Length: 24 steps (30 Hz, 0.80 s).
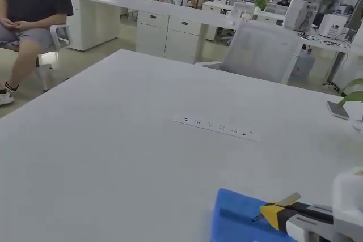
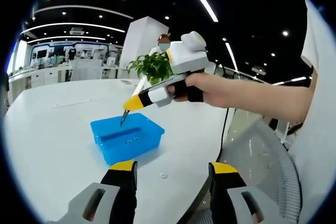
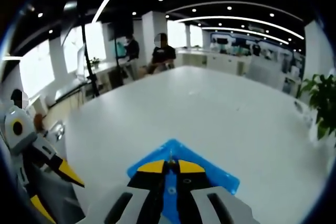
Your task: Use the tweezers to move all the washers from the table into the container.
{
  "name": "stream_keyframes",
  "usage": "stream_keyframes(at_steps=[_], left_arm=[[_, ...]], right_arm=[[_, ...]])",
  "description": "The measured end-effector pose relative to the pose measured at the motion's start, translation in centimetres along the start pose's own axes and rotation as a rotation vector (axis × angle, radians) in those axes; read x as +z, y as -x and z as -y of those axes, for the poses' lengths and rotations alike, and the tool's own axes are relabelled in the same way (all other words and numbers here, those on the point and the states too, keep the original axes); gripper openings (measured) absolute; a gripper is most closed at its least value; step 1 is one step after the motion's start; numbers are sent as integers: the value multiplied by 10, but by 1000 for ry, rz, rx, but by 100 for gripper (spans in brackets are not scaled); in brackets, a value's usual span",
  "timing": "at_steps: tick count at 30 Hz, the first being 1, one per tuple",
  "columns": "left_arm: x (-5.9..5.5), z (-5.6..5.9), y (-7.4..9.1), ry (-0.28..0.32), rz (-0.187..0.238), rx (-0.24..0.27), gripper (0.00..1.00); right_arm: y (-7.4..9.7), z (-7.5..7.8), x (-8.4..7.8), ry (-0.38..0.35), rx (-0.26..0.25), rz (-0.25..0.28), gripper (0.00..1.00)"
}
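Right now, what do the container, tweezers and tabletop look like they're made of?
Container: likely plastic; uniform saturated blue, thin moulded walls, smooth surface.
Tweezers: probably metal; a thin, pale strip narrowing to a fine tip, though blurred.
Table: white matte laminate or similar; flat, even, no grain visible.

- Your left gripper (image 2: 173,168) has its jaws wide apart.
- Your right hand (image 2: 203,88), arm stretched, holds the right gripper (image 2: 133,103), jaws closed on the tweezers (image 2: 124,117).
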State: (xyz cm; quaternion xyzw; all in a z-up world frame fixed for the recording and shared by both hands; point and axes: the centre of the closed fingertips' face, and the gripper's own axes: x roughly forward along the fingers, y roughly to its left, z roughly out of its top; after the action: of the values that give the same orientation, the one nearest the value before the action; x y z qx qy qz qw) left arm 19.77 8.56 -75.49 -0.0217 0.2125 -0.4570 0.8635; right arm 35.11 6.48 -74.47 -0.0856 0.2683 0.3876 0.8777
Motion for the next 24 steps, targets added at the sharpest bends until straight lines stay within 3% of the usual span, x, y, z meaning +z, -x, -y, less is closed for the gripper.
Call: stream_keyframes(at_steps=[12,24], left_arm=[[-1,1,0,-1,-2,-5,54],[-1,3,-1,-11,-8,-11,53]], right_arm=[[16,-12,11,33,-1,31,4],[26,-27,-8,13,15,15,4]])
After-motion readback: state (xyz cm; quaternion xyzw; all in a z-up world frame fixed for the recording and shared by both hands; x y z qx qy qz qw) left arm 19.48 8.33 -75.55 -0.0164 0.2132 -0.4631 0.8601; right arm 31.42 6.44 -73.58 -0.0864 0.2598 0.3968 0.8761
